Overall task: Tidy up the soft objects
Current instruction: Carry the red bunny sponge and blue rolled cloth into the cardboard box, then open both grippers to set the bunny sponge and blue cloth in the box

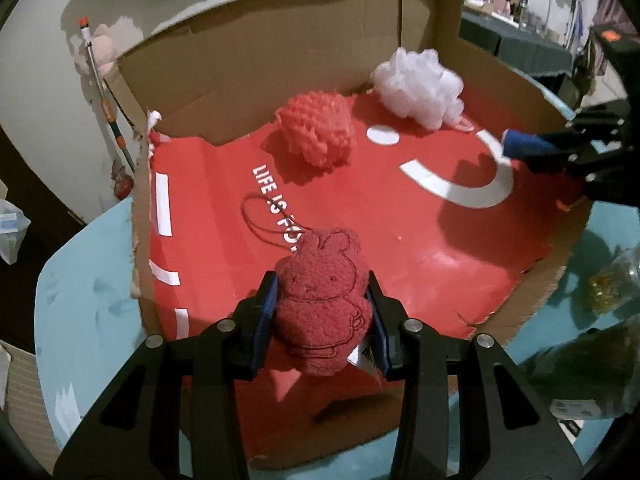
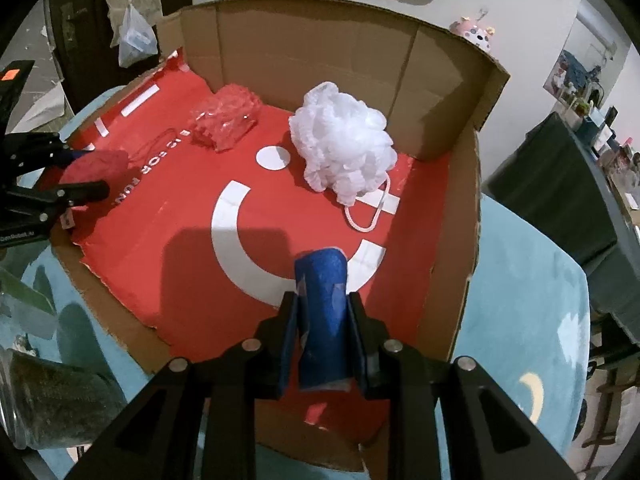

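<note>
Red plush rabbit [image 1: 322, 304] and blue roll [image 2: 322, 320], clamped in our left gripper [image 1: 322, 312] and right gripper [image 2: 322, 336] over the cardboard box [image 2: 460, 280], could snag the rabbit's loose cord [image 1: 260, 216].

White lettering "LIFE IS FO…" / "…FOR FUN" runs across the red box floor [image 1: 224, 200].

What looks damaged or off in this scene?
The cardboard box with red printed floor is torn: ragged edges along its left side and near corner. Otherwise, the white mesh bath pouf and coral knobbly sponge sit normally.
</note>
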Tool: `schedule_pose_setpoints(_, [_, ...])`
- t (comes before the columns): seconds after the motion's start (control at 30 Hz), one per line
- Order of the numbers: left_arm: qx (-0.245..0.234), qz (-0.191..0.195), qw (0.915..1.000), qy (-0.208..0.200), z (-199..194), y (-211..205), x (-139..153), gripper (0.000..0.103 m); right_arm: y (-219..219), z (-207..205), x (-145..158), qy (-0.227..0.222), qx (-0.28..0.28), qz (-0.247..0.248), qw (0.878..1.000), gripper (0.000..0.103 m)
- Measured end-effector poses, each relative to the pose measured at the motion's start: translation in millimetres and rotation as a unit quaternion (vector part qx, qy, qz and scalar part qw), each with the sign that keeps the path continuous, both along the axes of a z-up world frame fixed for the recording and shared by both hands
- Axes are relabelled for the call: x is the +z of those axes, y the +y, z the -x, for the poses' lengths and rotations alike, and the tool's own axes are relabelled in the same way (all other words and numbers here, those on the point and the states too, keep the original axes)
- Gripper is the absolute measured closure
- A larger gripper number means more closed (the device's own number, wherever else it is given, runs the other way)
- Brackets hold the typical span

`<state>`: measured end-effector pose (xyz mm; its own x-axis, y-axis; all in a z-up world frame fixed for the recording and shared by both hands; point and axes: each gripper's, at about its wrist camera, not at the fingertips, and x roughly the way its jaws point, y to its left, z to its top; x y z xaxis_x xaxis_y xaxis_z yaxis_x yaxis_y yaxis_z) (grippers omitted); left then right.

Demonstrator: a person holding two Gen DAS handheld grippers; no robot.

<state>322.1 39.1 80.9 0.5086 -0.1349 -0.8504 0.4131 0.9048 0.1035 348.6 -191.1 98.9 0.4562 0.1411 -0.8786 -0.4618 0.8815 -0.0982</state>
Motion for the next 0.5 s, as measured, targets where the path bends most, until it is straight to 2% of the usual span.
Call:
schedule_pose_setpoints(0.2, [0.003,-0.016,0.9998,0.013,-6.6,-0.8,-9.6,0.064,12.9,3.0,5.3,-0.002,0.028,0.013,1.000,0.077])
schedule_pose_setpoints(0.5, [0.001,-0.025,0.9994,0.023,-14.0,-5.7,-20.3,0.063,25.5,-5.1,-18.4,0.030,0.035,0.060,0.997,0.077])
